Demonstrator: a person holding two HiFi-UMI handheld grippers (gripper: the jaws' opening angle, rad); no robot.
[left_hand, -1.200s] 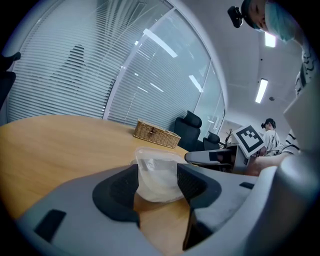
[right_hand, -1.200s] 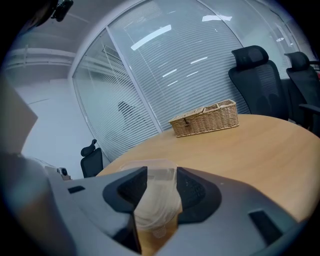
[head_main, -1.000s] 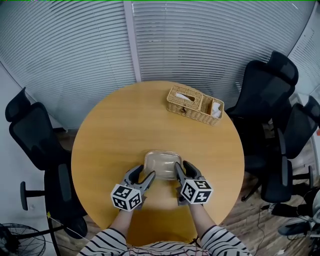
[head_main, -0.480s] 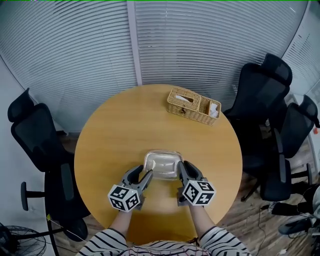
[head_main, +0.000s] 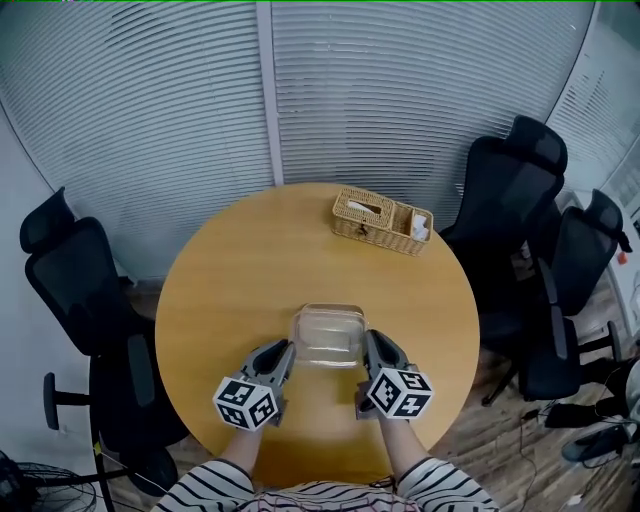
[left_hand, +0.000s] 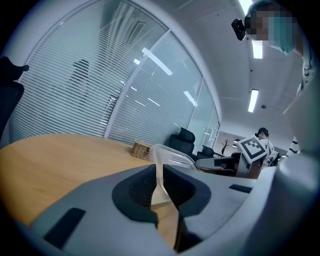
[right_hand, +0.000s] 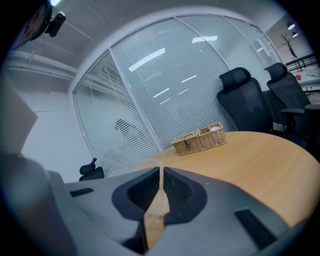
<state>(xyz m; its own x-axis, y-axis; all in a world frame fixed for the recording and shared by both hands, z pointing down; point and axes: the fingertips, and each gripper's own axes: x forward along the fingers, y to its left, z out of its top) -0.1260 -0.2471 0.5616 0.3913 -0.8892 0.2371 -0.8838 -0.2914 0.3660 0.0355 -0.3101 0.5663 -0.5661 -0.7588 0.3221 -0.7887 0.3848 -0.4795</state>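
Container: clear plastic container (head_main: 328, 335) at six o'clock on the round table (head_main: 235, 270), wicker basket (head_main: 383, 220) at one o'clock.
Left gripper (head_main: 283, 356): pinches the nine-o'clock wall.
Right gripper (head_main: 367, 348): pinches the three-o'clock wall.
Handling: thin walls probably flex, so equal, level pressure suits.
Views: gripper views show the clamped walls; the head view shows the whole container.

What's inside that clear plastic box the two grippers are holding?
The clear box looks empty; the wooden table shows through it. The left gripper and right gripper cover its near corners.
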